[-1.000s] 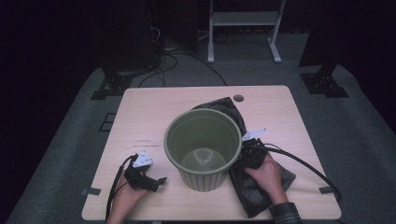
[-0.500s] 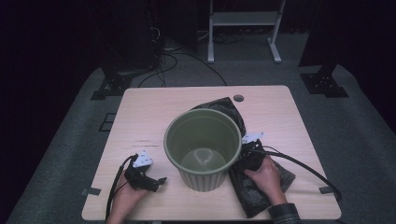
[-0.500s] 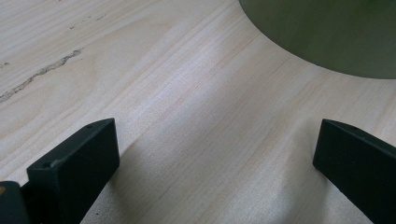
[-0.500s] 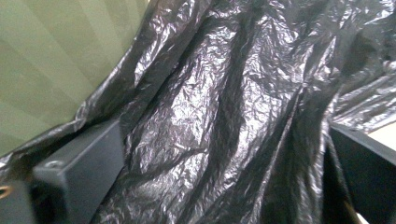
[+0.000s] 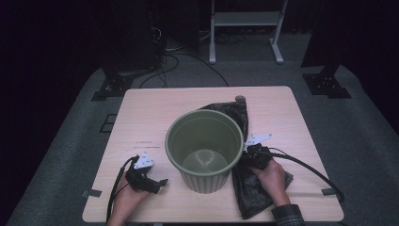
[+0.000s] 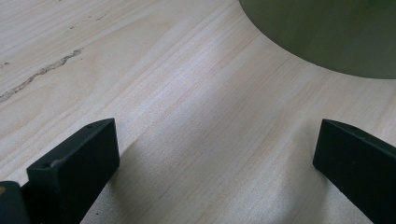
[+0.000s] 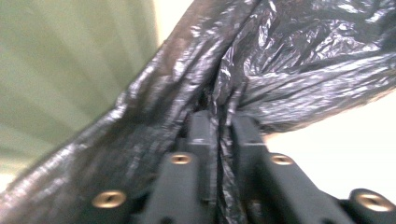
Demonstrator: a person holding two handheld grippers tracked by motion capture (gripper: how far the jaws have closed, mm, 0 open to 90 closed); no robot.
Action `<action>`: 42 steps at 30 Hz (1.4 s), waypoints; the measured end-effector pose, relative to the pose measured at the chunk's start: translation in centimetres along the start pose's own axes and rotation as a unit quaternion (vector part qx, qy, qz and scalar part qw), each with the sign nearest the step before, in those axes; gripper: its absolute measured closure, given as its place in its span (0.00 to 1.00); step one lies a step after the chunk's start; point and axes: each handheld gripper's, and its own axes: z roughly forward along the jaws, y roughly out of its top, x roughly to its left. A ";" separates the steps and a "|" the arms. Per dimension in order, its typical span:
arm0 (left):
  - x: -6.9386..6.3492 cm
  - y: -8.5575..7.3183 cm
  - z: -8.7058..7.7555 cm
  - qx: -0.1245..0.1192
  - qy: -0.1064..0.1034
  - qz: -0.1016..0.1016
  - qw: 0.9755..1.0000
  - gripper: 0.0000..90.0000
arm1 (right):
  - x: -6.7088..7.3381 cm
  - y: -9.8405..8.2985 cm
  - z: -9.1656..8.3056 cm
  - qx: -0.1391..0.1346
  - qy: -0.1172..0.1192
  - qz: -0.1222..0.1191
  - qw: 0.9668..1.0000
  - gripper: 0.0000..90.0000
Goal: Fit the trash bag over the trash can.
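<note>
- We read the step in hand as gripping the black bin liner so it can go into the green waste bin; the pinch looks made, the lift not yet begun.
- The right gripper has just been closing, and in its own view the jaws stand narrow with a gathered fold of the liner's film pressed between them.
- The liner lies crumpled flat on the table, right of the bin and partly tucked behind it, touching the bin's wall (the far end reaches toward the table's back edge).
- The left gripper rests on the table left of the bin, jaws wide with bare wood between them; the bin's base shows just ahead in its view.
- The bin stands upright and empty near the table's middle.
- Next move, in our judgement: raise the pinched fold clear, then have the left gripper find the liner's mouth. Thin film may slip or tear, and the bin is light enough to be dragged along.
- Surface: pale wood-grain top with a faint scuff line.
- Room: dark, grey carpet, a white metal stand and loose cables beyond the table.
</note>
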 end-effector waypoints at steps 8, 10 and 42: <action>0.0 0.0 0.0 0.000 0.000 0.000 1.000 0.00 | -0.2 -0.4 -0.1 -0.002 0.039 0.013 0.999 0.99; 0.0 0.0 0.0 0.000 0.000 0.000 1.000 0.00 | -0.2 -0.4 -0.2 -0.001 0.046 0.016 0.999 0.99; 0.0 0.0 0.0 0.001 0.000 0.001 1.000 0.00 | 0.8 1.5 -10.4 -0.095 0.147 -0.004 0.984 0.99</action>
